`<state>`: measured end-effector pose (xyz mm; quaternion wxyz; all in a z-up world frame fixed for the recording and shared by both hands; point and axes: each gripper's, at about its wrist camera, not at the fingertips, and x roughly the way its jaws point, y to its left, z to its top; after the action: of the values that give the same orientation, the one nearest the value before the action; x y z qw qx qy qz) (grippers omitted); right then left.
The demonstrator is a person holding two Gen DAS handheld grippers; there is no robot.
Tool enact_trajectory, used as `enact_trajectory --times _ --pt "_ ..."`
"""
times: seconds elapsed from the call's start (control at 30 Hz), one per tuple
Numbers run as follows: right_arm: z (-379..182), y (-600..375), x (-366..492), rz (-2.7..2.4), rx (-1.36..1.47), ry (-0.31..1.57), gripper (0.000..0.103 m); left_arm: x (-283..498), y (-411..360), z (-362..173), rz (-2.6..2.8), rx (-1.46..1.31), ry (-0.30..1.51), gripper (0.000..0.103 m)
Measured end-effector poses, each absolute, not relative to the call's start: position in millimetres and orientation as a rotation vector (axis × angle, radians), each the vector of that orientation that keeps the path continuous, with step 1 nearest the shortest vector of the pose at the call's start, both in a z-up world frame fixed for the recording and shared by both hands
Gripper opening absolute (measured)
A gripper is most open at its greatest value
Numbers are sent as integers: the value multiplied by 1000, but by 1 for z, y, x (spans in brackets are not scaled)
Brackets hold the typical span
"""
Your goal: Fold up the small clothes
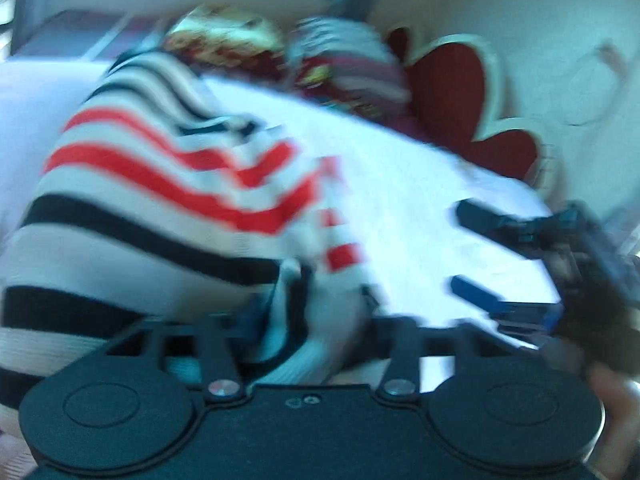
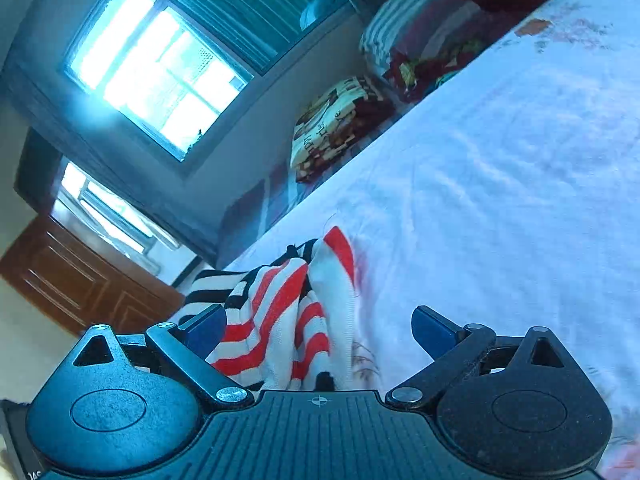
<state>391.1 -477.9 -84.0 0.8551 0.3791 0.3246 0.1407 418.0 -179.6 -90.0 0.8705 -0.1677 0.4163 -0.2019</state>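
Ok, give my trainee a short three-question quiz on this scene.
1. True or false: the right gripper has its jaws shut.
2. The sweater has stripes of: A green and yellow; B red and black; C blue only.
3. Fill in: the sweater lies on a white ____.
Key: 1 false; 2 B; 3 sheet.
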Motion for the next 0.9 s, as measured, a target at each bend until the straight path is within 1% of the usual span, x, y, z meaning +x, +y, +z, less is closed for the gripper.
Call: enact_trajectory --times 0.03,0.1,0.2,0.23,0.3,0.4,0.43,0.47,0.53,0.57,0.6,0.63,0.67,0.7,0.77,0.9 --pt "-83 -483 389 314 807 685 88 411 -175 -81 -458 -389 839 68" --pt "-82 -485 387 361 838 710 87 398 -158 -62 -462 -426 773 69" --pt "-86 -471 392 471 903 771 87 389 -115 -45 -322 -398 659 70" --pt "-87 -464 394 500 919 791 87 388 -100 -45 -244 -375 646 70" --pt "-90 -444 397 541 940 843 87 395 -71 -51 -149 -386 675 69" --pt "-101 -420 412 538 933 943 87 407 -36 -75 -92 -424 758 69" --pt "-104 -412 417 530 911 966 85 406 -26 -86 -95 -453 785 69" --pt "-107 -406 421 514 878 984 77 407 -21 -94 -100 -484 801 71" --pt "-107 -393 428 495 811 988 72 407 -15 -106 -100 -531 810 72" --pt "-104 -387 431 489 770 987 67 408 -14 -109 -95 -545 812 73" --pt "-102 -378 435 482 712 987 59 409 -16 -109 -90 -556 809 74" --pt "-99 -370 437 473 649 984 53 408 -18 -112 -94 -565 808 75" --pt "-96 -363 438 467 584 978 36 408 -19 -114 -94 -571 809 75" --pt "-93 -357 436 470 512 964 25 407 -19 -114 -92 -576 810 75" --pt "-78 -351 430 494 422 903 22 407 -20 -114 -101 -575 817 74" --pt "-38 -353 407 528 272 706 21 410 -33 -101 -142 -512 794 71"
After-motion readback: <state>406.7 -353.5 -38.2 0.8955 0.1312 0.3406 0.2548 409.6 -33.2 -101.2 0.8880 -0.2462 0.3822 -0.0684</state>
